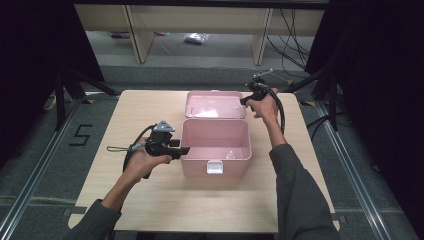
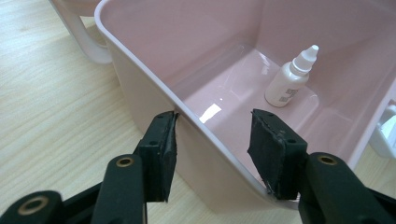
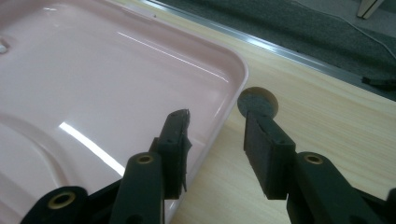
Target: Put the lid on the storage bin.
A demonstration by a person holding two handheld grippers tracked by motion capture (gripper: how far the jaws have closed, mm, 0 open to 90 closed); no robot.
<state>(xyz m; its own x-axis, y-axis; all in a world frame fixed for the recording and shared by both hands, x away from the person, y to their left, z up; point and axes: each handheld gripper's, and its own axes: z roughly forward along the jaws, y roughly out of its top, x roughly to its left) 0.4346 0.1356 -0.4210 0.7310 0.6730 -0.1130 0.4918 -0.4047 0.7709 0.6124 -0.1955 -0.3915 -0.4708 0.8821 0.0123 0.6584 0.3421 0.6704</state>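
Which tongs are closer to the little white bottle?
Left. The left tongs straddle the pink box's wall near the bottle; the right tongs straddle the lid's far rim.

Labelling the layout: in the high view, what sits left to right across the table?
Left hand-held gripper → pink box → small white bottle inside the box near its front right → right hand-held gripper, by the open lid.

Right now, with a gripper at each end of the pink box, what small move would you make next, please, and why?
Probably close the right gripper on the lid rim: its jaws straddle the edge of the laid-open lid without pressing it. The left gripper likewise straddles the box wall, one pad at its rim, placed to steady it. The bottle stands inside, so shutting the lid looks like the aim.
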